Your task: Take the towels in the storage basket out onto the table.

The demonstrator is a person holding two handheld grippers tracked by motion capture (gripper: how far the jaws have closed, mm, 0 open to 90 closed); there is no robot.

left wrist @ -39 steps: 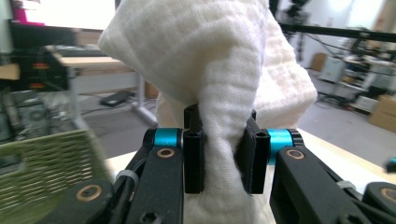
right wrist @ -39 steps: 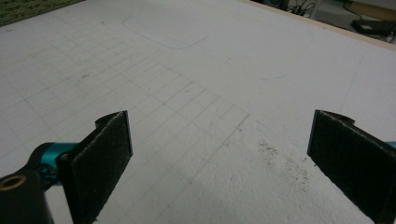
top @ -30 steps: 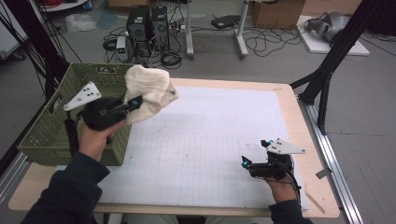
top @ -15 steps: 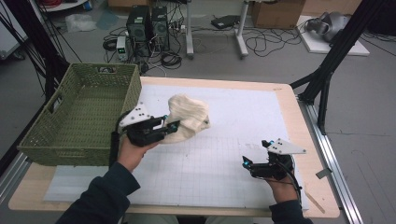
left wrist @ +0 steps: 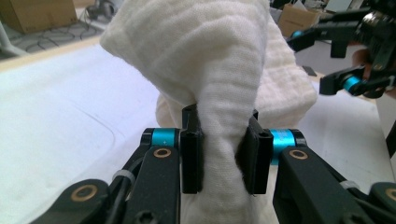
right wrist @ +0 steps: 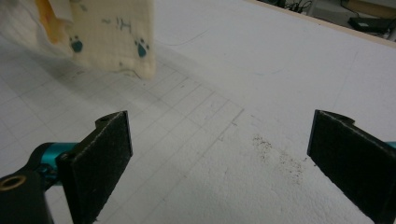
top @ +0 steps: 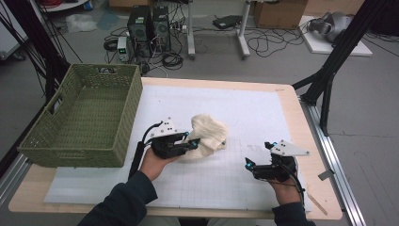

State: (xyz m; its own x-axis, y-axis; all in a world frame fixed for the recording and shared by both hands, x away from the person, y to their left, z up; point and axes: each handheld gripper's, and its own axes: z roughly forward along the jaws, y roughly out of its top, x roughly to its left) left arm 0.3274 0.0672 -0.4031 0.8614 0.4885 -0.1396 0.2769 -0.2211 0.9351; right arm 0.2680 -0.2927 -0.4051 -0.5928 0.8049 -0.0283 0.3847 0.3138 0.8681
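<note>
I see the left gripper [top: 190, 142] pinching a soft white cloth [top: 208, 134]. In the left gripper view the two black pads [left wrist: 192, 156] squeeze a thick fold of the cloth [left wrist: 205, 65] between them, so the jaws stand narrow with cloth packed in the gap. The cloth looks fluffy, with fine woven lines running across it. It bunches up into a tall lump above the pads and spills over to one side.

From the high view the cloth sits near the middle of the white mat [top: 263, 113] on the table [top: 291, 101], a little to the left side. Its low part seems to touch the mat, though I can't be sure from here. The green basket [top: 82, 120] stands to the left of it, close to my left hand [top: 157, 162] but apart from the cloth.

The right gripper [top: 249, 165] rests low at the right front of the mat, well apart from the cloth. In the right gripper view its jaws stand wide with nothing between them, just the grid lines of the mat [right wrist: 224, 116]. At the far top left of that view I see an edge of the cloth [right wrist: 114, 37] with small blue paw prints and an orange patch on it.
</note>
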